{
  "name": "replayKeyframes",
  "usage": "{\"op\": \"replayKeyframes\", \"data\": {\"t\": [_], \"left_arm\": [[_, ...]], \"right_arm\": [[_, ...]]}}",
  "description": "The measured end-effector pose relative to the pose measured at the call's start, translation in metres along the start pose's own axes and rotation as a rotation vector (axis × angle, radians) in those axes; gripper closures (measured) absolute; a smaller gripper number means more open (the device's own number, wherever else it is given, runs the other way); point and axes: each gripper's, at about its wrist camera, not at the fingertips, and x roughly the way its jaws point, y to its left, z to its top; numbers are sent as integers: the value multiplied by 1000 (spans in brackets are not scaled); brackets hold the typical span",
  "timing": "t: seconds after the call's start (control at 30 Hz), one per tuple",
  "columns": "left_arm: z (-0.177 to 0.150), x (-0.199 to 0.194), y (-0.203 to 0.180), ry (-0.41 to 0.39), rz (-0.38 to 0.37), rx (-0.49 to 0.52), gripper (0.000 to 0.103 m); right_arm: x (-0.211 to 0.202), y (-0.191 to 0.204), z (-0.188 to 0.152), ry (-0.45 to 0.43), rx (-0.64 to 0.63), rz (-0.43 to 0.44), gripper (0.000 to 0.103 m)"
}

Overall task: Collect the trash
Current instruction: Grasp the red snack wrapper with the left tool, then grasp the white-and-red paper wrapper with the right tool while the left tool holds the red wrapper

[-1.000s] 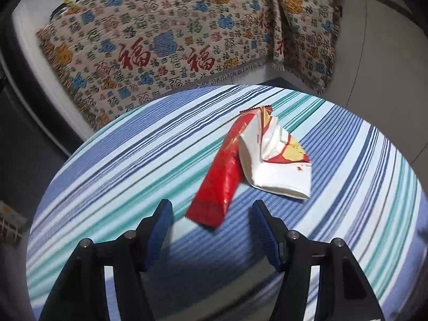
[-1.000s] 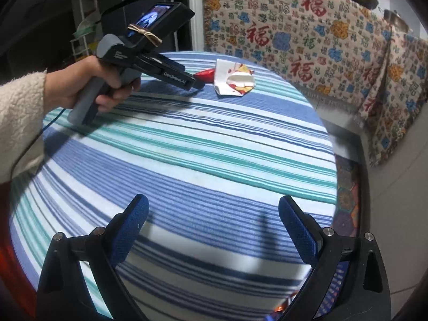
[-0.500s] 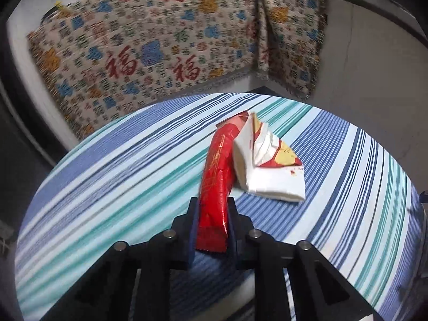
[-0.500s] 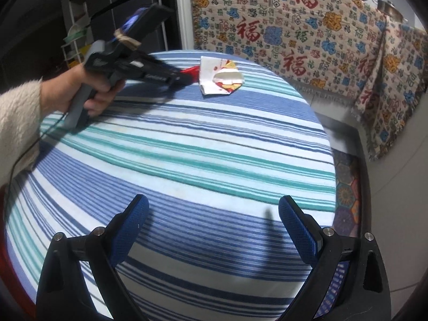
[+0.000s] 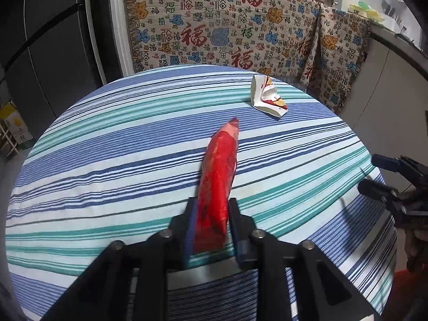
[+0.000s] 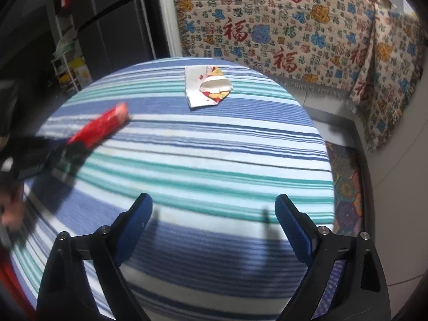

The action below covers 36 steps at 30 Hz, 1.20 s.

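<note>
My left gripper (image 5: 212, 206) holds the lower end of a long red wrapper (image 5: 219, 171) above the striped round table (image 5: 107, 160); its jaws are opening, but the pads still touch the wrapper. In the right wrist view the red wrapper (image 6: 101, 127) and the left gripper (image 6: 58, 155) are blurred at the left. A torn white wrapper (image 5: 267, 99) lies alone near the table's far edge, also in the right wrist view (image 6: 207, 88). My right gripper (image 6: 214, 208) hovers over the near side of the table (image 6: 214, 160) with nothing between its wide, slightly closing jaws.
A patterned cloth (image 5: 214, 32) drapes over a bench behind the table. Dark tall cabinet doors (image 5: 53, 40) stand at the left, with a wire rack (image 6: 69, 69) beside them. A hexagon-patterned floor mat (image 6: 345, 187) lies to the table's right.
The left gripper closed on the red wrapper, lifted it, and carried it away from the white wrapper toward the near left of the table. The right gripper barely moved.
</note>
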Motion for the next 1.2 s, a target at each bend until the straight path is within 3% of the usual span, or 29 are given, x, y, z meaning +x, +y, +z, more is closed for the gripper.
{"op": "replayKeyframes", "data": {"t": [0.03,0.1,0.23,0.4,0.57,0.73,0.83,0.9,0.93,0.97,1.03,1.2], "left_arm": [[-1,1,0,-9,-4,1,53],[-2,4,-1,-23,-3,2,43],[0,17,4,-14,-13,-11,43],[4,21,6,-11,-20,2,45],[2,22,7,0,-12,-3,43],[2,22,9,-1,-7,-8,43],[1,21,12,-3,-9,-12,43],[1,21,15,-3,-11,-17,43],[2,21,16,-4,-13,-23,43],[2,21,17,-5,-14,-25,43],[1,21,17,-5,-11,-22,43],[1,21,15,-5,-4,-22,43]], "right_arm": [[4,-2,4,3,26,9,14],[12,-6,13,8,53,15,14],[31,-11,33,18,56,-17,15],[62,-19,54,30,174,60,30],[72,-5,85,-32,40,-53,28],[81,17,128,-70,108,-49,14],[108,31,156,-10,158,-101,15],[128,29,163,56,216,-151,32],[137,24,163,100,240,-181,72],[138,18,159,107,272,-182,92],[123,11,151,72,288,-186,96],[65,5,120,9,182,-140,98]]}}
